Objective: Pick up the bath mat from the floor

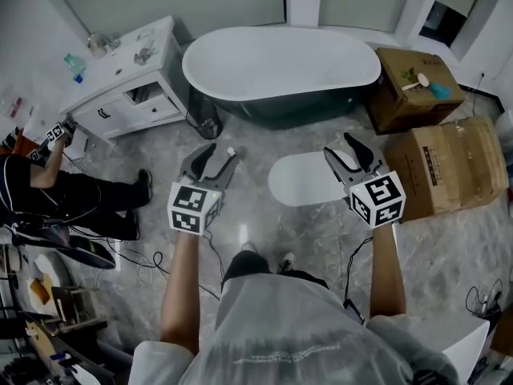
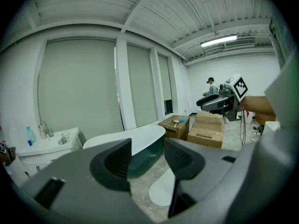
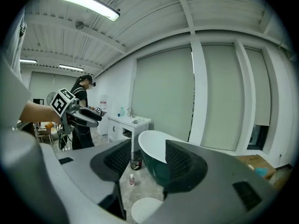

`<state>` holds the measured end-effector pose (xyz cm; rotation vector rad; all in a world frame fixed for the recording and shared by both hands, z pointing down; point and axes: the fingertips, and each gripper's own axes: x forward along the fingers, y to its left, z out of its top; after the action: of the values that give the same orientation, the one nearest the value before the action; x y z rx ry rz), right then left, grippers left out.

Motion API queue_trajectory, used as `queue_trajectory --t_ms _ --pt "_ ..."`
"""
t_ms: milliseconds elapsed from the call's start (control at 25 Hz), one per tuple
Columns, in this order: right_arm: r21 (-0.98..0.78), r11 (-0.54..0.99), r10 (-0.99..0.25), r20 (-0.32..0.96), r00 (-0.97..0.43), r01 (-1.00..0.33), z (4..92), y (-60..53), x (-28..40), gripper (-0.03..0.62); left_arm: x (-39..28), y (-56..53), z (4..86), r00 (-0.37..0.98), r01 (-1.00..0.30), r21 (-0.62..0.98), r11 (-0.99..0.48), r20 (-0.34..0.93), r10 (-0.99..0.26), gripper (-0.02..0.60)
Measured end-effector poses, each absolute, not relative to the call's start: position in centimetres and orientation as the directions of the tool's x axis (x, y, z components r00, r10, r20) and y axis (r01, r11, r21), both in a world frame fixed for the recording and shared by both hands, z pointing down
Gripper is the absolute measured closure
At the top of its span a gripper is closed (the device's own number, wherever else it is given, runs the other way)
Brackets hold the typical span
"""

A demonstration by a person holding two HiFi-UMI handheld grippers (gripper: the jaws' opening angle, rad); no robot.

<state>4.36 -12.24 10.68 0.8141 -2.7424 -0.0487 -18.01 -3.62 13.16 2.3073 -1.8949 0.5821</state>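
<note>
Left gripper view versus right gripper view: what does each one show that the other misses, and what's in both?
Only the left gripper view: the right gripper, held up in the person's hand. Only the right gripper view: the left gripper, a small pale bottle on the floor and a dark round wastebasket. Both: the white oval bath mat flat on the floor and the white freestanding bathtub.

Floor (image 1: 309, 235): grey veined stone, polished, shows glare. Bath mat (image 1: 300, 179): white, matt, finely dotted surface. Bathtub (image 1: 280, 62): smooth glossy white inside, dark outside. Boxes (image 1: 449, 167): matt brown cardboard.
</note>
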Motion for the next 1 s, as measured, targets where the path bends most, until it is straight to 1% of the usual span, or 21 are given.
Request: queue_trajectory --t_ms 240,480,680,840,1000 --pt "0.079 0.843 -0.526 0.329 -0.784 -0.532 14.7 -15.6 2.5 0.367 -20.7 -6.9 18.0 0.159 -0.974 -0.078 -0.211 0.421 -0.893 0.362" --pt "0.002 0.827 -0.508 0.431 -0.745 -0.563 21.5 -21.0 0.5 0.363 -23.3 -12.8 25.5 0.210 -0.970 0.008 -0.242 0.524 -0.825 0.362" --pt "-0.048 0.818 -0.457 0.551 -0.698 -0.573 28.4 -25.3 -2.1 0.352 -26.4 -17.8 32.6 0.252 -0.966 0.108 -0.235 0.604 -0.756 0.362" --pt "-0.114 0.798 -0.415 0.607 -0.678 -0.592 33.7 -29.2 -4.1 0.347 -28.7 -22.2 37.9 0.264 -0.964 0.155 -0.216 0.652 -0.711 0.360" --pt "-0.197 0.750 -0.377 0.657 -0.653 -0.632 39.0 -30.7 -5.2 0.344 -29.5 -24.1 43.7 0.287 -0.958 0.213 -0.192 0.701 -0.653 0.360"
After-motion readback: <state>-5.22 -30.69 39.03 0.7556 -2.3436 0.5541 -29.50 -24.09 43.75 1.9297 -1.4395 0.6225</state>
